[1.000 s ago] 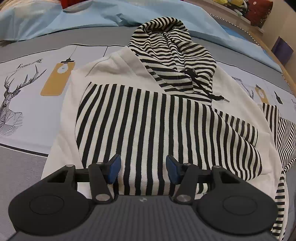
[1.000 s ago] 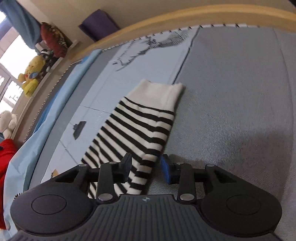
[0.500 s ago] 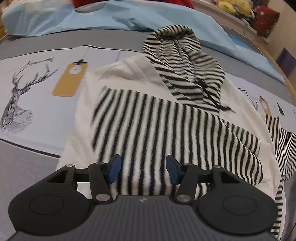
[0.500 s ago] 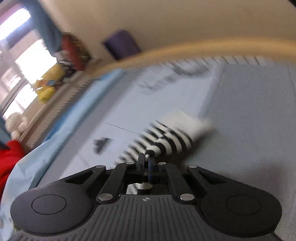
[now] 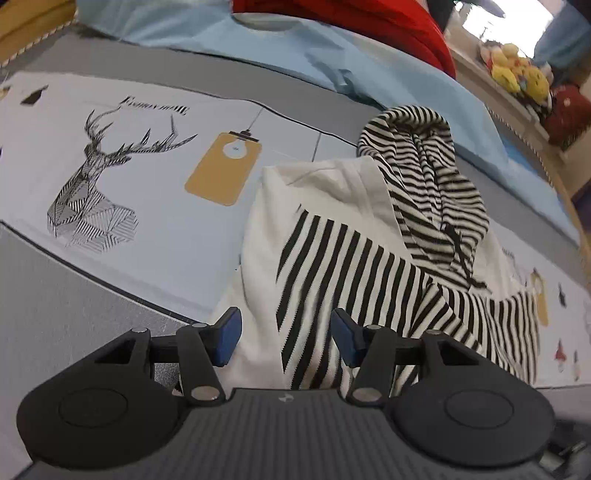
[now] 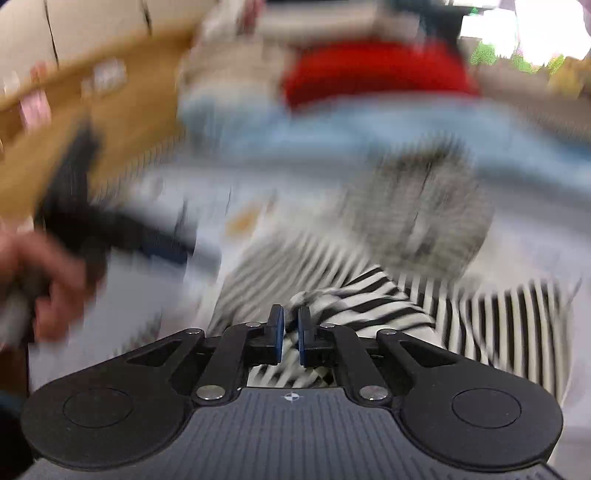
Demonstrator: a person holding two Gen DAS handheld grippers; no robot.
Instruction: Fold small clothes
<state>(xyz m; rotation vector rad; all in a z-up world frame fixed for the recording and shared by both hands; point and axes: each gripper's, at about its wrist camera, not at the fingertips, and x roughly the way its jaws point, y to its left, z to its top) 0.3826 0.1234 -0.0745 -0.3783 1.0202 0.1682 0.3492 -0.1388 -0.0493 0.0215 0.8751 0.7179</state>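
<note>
A white hoodie point(image 5: 332, 199) with a black-striped hood point(image 5: 417, 158) lies flat on the bed. One striped sleeve point(image 5: 351, 266) is folded across its body. My left gripper point(image 5: 284, 334) is open just over the hoodie's near left edge, with nothing pinched. The right wrist view is blurred by motion. There my right gripper point(image 6: 290, 332) pinches the other striped sleeve point(image 6: 369, 299), bunched between its pads, above the hoodie's striped front. Its jaws are opening slightly, with the cloth still between them.
The bedsheet shows a deer print point(image 5: 92, 177) and an orange tag print point(image 5: 221, 170). A light blue blanket point(image 5: 266, 51), a red cloth point(image 5: 351, 22) and plush toys point(image 5: 517, 74) lie beyond. A hand point(image 6: 44, 291) grips the left tool near the wooden bed frame point(image 6: 74, 122).
My right gripper shut on the striped sleeve and swung it fast over toward the hoodie's body, rolling as it went. My left gripper slid left along the hoodie and stayed open.
</note>
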